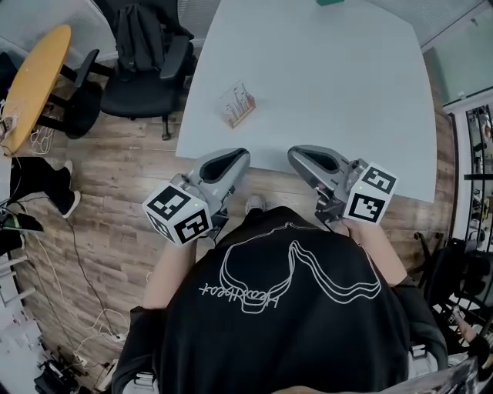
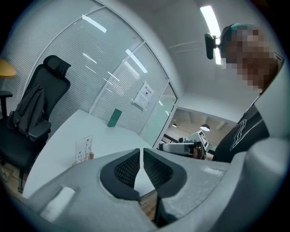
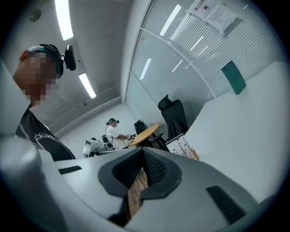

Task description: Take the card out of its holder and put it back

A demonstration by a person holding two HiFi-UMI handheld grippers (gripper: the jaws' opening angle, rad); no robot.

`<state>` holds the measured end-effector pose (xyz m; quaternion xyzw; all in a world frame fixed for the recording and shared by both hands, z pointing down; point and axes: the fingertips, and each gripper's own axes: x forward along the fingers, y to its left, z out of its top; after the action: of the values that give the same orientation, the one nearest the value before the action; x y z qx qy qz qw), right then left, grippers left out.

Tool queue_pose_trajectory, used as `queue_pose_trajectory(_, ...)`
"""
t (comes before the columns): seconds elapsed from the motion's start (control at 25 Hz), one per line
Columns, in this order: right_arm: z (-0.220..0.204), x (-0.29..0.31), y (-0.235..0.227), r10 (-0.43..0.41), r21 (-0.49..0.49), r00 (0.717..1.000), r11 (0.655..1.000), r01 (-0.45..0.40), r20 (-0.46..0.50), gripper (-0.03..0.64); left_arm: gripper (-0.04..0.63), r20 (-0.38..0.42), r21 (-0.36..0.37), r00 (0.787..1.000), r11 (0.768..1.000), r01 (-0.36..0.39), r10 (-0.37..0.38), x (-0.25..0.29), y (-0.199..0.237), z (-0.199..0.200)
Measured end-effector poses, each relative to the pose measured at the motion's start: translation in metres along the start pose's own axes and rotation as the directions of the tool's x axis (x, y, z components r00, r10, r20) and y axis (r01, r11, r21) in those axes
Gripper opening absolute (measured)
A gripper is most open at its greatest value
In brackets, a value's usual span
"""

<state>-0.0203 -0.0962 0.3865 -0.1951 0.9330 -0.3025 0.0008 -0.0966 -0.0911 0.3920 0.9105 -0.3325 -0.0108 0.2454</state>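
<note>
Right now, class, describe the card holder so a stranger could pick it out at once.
Find the big white table, then its left edge, by the black office chair. The card holder stands there alone: a small wooden base with a pale printed card upright in it, unlike the green thing at the far edge.

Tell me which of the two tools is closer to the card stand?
The left tool: the card stand sits almost straight ahead of its tip, while the right tool is farther off to the side.
</note>
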Motion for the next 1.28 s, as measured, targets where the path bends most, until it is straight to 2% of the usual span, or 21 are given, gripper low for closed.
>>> queue_pose_trajectory(0.2,0.007,0.026,-0.036,-0.045,0.027,0.999,0.999,0.045,-0.008,0.009,0.017,0.006,-0.005,0.997,0.997,-0.083,0.083,0.002,0.063,0.008)
queue_pose_trajectory(0.36,0.005,0.024,-0.047,-0.072,0.038,0.997,0.997,0.072,-0.012,0.009,0.023,0.022,0.002,0.986,0.986,-0.166,0.166,-0.001,0.093,0.012)
queue_pose_trajectory(0.6,0.002,0.023,-0.076,-0.112,0.063,0.994,0.992,0.112,-0.016,0.009,0.080,-0.016,0.015,0.979,0.979,-0.204,0.204,0.014,0.135,0.005)
queue_pose_trajectory(0.72,0.000,0.025,-0.088,-0.126,0.077,0.992,0.989,0.127,-0.018,0.009,0.117,-0.034,-0.015,0.971,0.972,-0.235,0.235,0.021,0.162,-0.006)
queue_pose_trajectory(0.8,-0.002,0.023,-0.092,-0.136,0.088,0.991,0.987,0.136,-0.011,0.009,0.134,-0.054,-0.032,0.971,0.972,-0.235,0.233,0.024,0.171,-0.015)
queue_pose_trajectory(1.0,-0.003,0.020,-0.101,-0.154,0.102,0.988,0.983,0.153,0.001,0.009,0.137,-0.059,0.040,0.973,0.974,-0.221,0.223,0.033,0.185,-0.026)
queue_pose_trajectory(1.28,-0.005,0.026,-0.115,-0.166,0.122,0.986,0.979,0.166,-0.007,0.009,0.137,-0.097,0.057,0.982,0.986,-0.157,0.162,0.055,0.206,-0.034)
